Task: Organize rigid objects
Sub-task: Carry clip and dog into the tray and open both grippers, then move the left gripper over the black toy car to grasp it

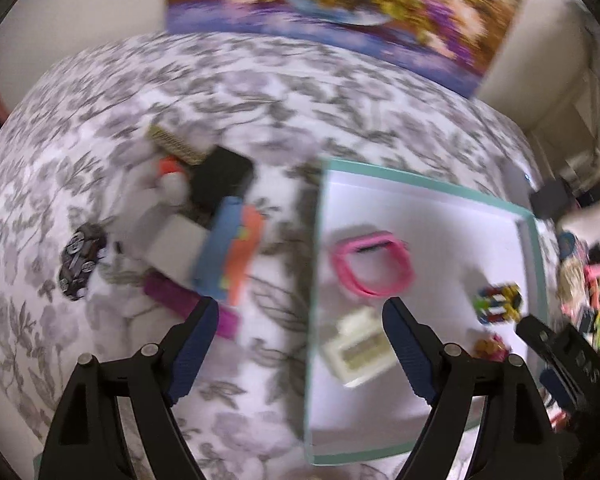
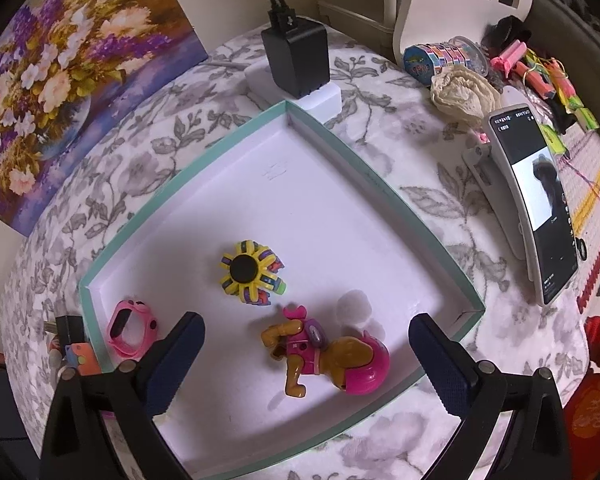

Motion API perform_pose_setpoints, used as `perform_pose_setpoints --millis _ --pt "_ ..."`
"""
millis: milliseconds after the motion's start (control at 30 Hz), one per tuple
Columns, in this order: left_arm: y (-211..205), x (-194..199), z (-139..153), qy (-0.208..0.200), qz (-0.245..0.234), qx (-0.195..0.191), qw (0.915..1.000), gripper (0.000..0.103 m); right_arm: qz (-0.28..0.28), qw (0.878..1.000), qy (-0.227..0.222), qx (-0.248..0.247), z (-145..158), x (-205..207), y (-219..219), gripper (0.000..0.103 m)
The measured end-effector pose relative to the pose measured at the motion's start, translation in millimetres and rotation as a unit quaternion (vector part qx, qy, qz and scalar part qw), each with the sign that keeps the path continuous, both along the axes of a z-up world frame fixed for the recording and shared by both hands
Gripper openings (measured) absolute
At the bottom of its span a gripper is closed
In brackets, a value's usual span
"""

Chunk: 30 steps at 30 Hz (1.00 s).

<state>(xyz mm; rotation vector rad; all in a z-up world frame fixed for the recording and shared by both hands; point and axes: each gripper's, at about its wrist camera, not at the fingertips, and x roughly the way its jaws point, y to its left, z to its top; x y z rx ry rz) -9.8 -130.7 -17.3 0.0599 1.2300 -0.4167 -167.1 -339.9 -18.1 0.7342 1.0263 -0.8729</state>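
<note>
So both claws are spread wide with nothing gripped. The right claw (image 2: 306,334) hangs over the near corner of the shallow tray (image 2: 384,196), the one with the mint-green rim and white floor, sitting on the flowery grey tablecloth (image 2: 440,184). Right between its fingers, lying on its side on the tray floor, is the little toy dog (image 2: 324,356) in the pink outfit and pink helmet; the pads aren't touching it. Just behind the dog is the yellow spiky spinner toy (image 2: 252,276), and over in the tray's left corner the pink kids' watch (image 2: 128,330) stands on edge near the wall.

The left claw (image 1: 298,308) is also empty, and its view is pretty blurry. It straddles the tray's left edge, one finger over the cloth, one over the tray. In the tray from this side there's also a cream rectangular thing (image 1: 358,348), can't say what it is. Left of the tray on the cloth is the pile not sorted yet: a blue and orange block (image 1: 230,252), a black box (image 1: 222,178), a purple bar (image 1: 180,298) and a dark toy car (image 1: 80,260) a bit apart.

Off to the right of the tray a phone (image 2: 534,204) leans on a stand, and a black charger (image 2: 296,56) sits at the far corner.
</note>
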Motion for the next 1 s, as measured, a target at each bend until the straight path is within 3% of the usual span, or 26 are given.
perform_pose_setpoints --millis 200,433,600,800,1000 --pt "46.7 29.2 0.1 0.010 0.079 0.025 0.9965 0.084 0.031 0.999 0.008 -0.015 2.7 13.3 16.9 0.103" --pt "105.3 53.2 4.3 0.017 0.164 0.012 0.9862 0.084 0.071 0.997 -0.007 -0.026 9.9 33.8 46.3 0.103" --pt "142.1 63.9 13.0 -0.002 0.217 0.001 0.9761 0.085 0.103 0.994 -0.021 -0.032 15.0 50.6 72.7 0.103" --pt "173.2 68.2 19.6 -0.015 0.250 -0.023 0.9680 0.085 0.170 0.984 -0.032 -0.037 16.5 76.0 115.2 0.103" --pt "189.4 72.9 21.3 -0.023 0.261 -0.031 0.9644 0.085 0.202 0.978 -0.035 -0.036 13.0 94.1 143.3 0.103"
